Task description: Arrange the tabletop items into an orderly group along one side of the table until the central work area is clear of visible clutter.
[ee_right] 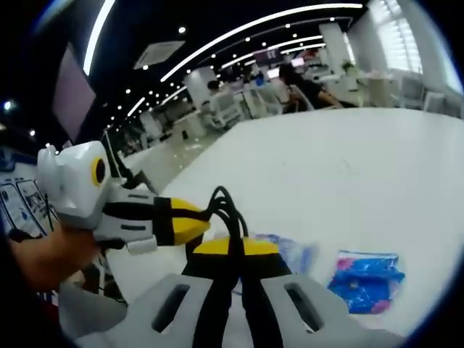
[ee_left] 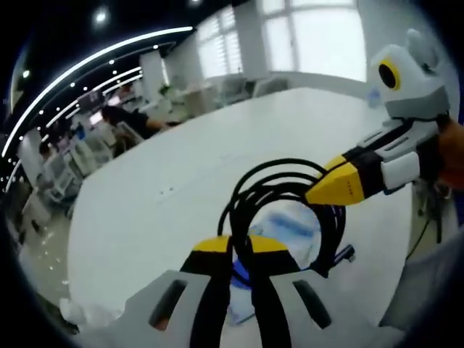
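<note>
Yellow-tipped left hand-held gripper (ee_left: 241, 245) is clenched on the coiled black rubber cable (ee_left: 286, 206), lifted above the white worktop (ee_left: 181, 181). Right hand-held gripper (ee_right: 235, 246) pinches the same cable beside it. Nearby lie a clear plastic packet (ee_left: 290, 225) and a blue-and-pink packet (ee_right: 366, 279).

Office background: bright windows (ee_left: 312, 36) behind the white table (ee_left: 167, 181); curved ceiling light strips (ee_right: 246, 29); a seated person (ee_left: 134, 119) at distant desks; a dark wall screen (ee_right: 72, 90).
</note>
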Available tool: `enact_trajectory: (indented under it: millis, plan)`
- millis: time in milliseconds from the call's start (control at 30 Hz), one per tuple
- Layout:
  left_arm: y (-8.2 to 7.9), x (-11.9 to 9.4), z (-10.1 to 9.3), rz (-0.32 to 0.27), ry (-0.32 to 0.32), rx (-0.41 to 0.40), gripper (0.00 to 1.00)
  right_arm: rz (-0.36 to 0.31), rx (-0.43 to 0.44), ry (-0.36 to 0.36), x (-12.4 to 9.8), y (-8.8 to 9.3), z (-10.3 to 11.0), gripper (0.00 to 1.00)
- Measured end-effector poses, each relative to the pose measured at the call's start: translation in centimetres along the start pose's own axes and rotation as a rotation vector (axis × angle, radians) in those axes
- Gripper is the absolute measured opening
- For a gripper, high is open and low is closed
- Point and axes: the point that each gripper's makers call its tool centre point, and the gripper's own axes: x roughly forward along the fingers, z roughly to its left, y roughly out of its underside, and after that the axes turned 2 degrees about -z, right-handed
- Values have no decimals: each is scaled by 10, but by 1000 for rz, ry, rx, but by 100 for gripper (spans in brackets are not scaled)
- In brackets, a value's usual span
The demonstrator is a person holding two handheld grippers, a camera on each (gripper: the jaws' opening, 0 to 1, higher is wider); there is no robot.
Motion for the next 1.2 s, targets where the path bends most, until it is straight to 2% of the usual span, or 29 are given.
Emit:
enact_trajectory:
  millis: [200, 433, 600, 833, 967, 1200]
  plan:
    - [10, -5, -31, 17, 43, -2, 6, 20, 2, 2, -22, 18, -2, 2]
    - [31, -3, -72, 56, 115, -21, 6, 60, 47, 1, -45, 55, -13, 2]
    - [46, 2, -93, 91, 144, -14, 7, 89, 71, 10, -54, 77, -19, 2]
    - [59, 10, -110, 127, 176, -12, 7, 119, 100, 16, -59, 100, -30, 2]
    - [70, 21, -122, 167, 199, -10, 7, 140, 125, 22, -61, 112, -40, 2]
    - [84, 39, -135, 218, 230, -22, 7, 178, 226, 18, -57, 140, -60, 3]
